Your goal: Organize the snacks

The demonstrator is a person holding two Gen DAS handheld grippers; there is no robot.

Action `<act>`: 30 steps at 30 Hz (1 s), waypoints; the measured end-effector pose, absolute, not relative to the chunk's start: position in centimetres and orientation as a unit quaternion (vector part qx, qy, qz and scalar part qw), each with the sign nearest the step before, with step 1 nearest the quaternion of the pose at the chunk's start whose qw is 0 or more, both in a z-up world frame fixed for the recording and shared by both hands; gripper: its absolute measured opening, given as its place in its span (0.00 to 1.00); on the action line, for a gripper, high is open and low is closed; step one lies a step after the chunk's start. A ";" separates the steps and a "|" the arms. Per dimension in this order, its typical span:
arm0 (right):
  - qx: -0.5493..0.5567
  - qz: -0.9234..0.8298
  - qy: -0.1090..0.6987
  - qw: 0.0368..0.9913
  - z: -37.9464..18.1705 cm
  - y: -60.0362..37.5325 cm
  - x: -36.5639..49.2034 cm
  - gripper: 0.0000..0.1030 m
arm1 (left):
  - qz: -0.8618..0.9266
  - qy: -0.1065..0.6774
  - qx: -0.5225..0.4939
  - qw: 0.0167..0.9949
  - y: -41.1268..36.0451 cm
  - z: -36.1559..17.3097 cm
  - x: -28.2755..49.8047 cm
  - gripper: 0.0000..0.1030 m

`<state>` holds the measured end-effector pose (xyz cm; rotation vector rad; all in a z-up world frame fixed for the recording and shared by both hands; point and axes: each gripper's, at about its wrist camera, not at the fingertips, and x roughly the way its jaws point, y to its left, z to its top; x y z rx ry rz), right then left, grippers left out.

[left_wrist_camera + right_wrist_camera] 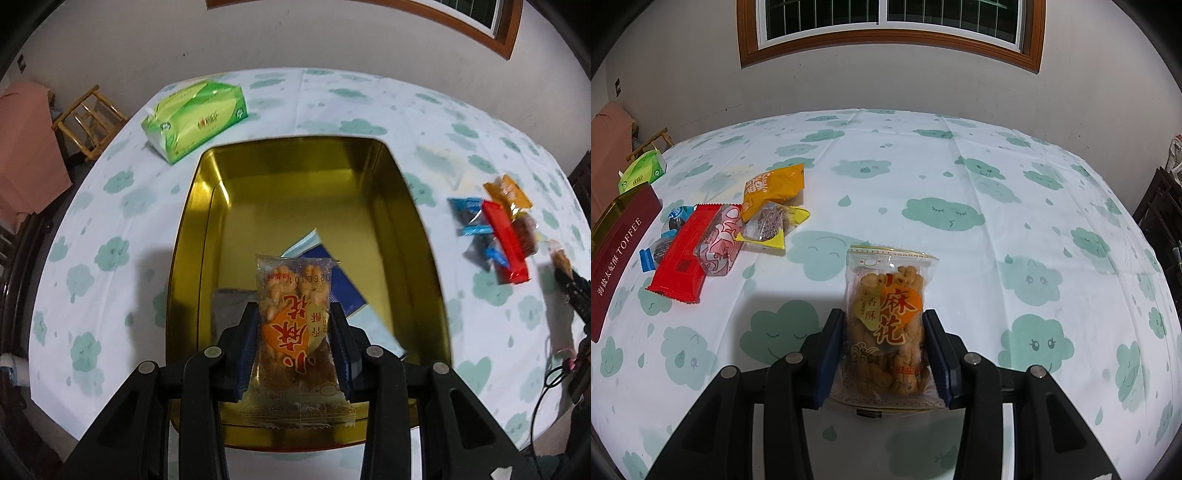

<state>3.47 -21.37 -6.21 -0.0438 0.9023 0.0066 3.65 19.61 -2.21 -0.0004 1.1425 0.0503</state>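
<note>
Left claw (293,325) pinching a twist-snack packet (295,317) over the gold tin (192,229), right claw (884,332) pinching another packet (888,325) above the surface (997,177), snack pile (713,240) left.

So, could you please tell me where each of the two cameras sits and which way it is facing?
Left wrist: sits behind the left tongs, angled down into the open gold metal tin; the black tongs hold a clear twisted-snack packet.
Right wrist: sits behind the right tongs, looking down across the cloud-print tablecloth towards the window; the tongs grip a similar clear snack packet.
Shared: the tin, the green tissue pack, the red wrapper in the snack pile.
</note>
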 end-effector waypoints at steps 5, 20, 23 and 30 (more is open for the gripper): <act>-0.021 0.003 0.436 0.900 -6.2 -21.4 3.5 0.42 | 0.030 0.555 0.018 0.831 19.9 -3.7 3.6 0.32; -0.023 0.001 0.444 0.896 -6.2 -21.3 3.6 0.42 | 0.037 0.555 0.059 0.829 18.9 -3.9 3.5 0.35; -0.023 0.001 0.455 0.890 -6.1 -21.5 3.9 0.42 | 0.037 0.555 0.060 0.829 18.8 -3.9 3.4 0.37; -0.026 0.001 0.477 0.878 -5.9 -21.5 4.5 0.42 | 0.035 0.550 0.058 0.832 18.7 -3.6 3.3 0.43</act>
